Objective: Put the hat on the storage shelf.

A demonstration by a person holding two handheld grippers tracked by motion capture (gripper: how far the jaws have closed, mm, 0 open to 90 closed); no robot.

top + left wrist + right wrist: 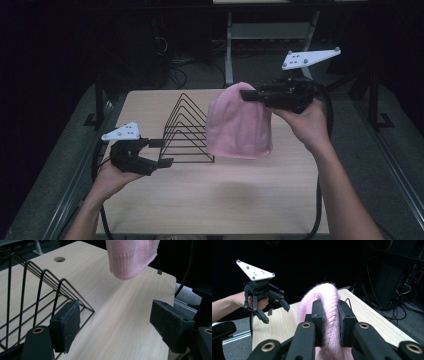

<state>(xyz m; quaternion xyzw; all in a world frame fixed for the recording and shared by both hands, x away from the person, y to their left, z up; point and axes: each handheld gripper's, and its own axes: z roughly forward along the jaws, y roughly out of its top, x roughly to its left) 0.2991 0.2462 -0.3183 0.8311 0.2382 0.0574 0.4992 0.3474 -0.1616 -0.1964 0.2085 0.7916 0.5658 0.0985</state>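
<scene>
One pink knit beanie [239, 123] is all that is in play, and it hangs in the air above the right half of the table, pinched at its crown by the right gripper [248, 95]; in the right gripper view the two black pads are clamped tight on a fold of the fuzzy knit [329, 315], with the rest of the hat drooping below. The lift looks done: the ribbed hem [130, 265] dangles clear of the wood in the left gripper view. What is left, by my judgement, is the placing, likely on or beside the black wire file rack [185, 131] just to the hat's left, though the goal cannot be read for sure. The left gripper [167, 152] is held low near the rack's front left corner, jaws spread wide with nothing between them, one pad [65, 325] close by the rack's wire base. Underneath is a light wood-grain table [220, 200] with rounded corners and a cable hole [59, 259] near the far edge. Around it the room is dark, with grey flooring, metal frame legs and loose cables behind.
</scene>
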